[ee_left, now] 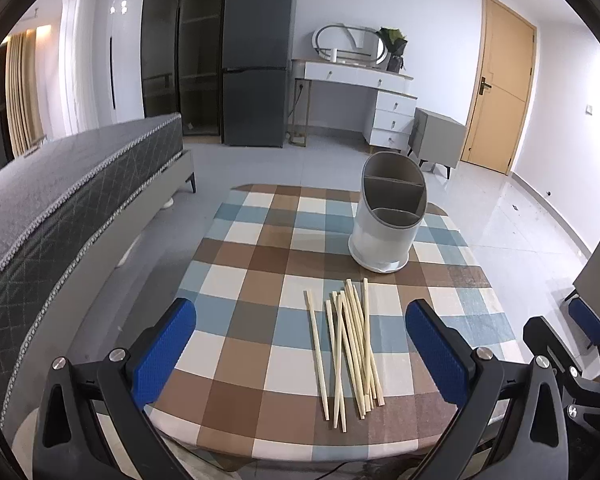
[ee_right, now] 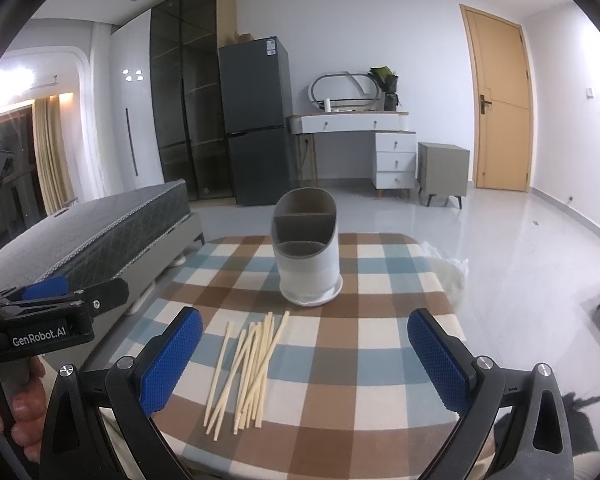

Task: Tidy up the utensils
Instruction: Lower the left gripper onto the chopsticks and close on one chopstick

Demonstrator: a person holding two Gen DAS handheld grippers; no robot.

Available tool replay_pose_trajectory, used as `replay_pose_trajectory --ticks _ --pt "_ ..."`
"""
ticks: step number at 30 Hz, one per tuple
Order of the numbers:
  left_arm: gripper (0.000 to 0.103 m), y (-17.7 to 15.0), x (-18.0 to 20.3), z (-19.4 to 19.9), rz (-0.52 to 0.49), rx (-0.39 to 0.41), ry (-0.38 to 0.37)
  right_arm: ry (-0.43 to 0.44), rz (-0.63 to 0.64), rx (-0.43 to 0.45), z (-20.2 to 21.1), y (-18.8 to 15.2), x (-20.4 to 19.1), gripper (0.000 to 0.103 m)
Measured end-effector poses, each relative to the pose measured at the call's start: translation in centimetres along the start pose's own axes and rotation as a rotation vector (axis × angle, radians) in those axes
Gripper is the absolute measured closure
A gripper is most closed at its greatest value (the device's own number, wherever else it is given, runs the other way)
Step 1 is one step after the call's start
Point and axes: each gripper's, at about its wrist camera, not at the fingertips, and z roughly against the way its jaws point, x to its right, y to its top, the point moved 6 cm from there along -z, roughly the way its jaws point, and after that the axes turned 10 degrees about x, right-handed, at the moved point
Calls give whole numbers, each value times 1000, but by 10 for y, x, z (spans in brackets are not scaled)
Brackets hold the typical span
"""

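A loose bundle of pale wooden chopsticks (ee_left: pixel 350 350) lies flat on the checked tablecloth (ee_left: pixel 260 264), just on the near side of the grey-and-white utensil holder (ee_left: pixel 388 220), which stands upright on its round base, farther back on the same cloth. The holder is divided into compartments, and nothing shows in those that can be seen into. One chopstick lies slightly apart from the bundle, on the side away from the holder's base; the rest cross over one another. The left gripper (ee_left: pixel 300 344) hovers short of the chopsticks with its blue-padded fingers (ee_left: pixel 168 344) spread wide and nothing between them. The right gripper (ee_right: pixel 304 352) hangs beside it, also on the near side of the holder, its blue pads (ee_right: pixel 436 356) likewise wide apart and empty. A hand (ee_right: pixel 16 404) grips the left gripper's handle.
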Motion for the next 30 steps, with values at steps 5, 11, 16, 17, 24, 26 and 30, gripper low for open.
replay_pose_trajectory --ticks 5,11,16,17,24,26,30 --pt "1 -9 -18 -37 63 -129 0 -13 -2 -34 -19 -4 6 0" --pt "1 -28 -31 -88 95 -279 23 -2 -20 -88 -53 -10 13 0" --pt "6 -43 -24 -135 69 -400 17 -19 -61 -138 -83 -15 22 0" --pt "8 -47 -20 -147 53 -427 15 -23 -66 -145 -85 -17 24 0" --pt "34 -62 -12 -206 18 -559 25 -70 -18 -208 -104 -30 29 0" --pt "48 -65 -12 -218 28 -583 20 -63 -7 -232 -107 -34 28 0" --pt "64 -67 -10 -222 55 -607 7 -43 -50 -266 -109 -39 33 0"
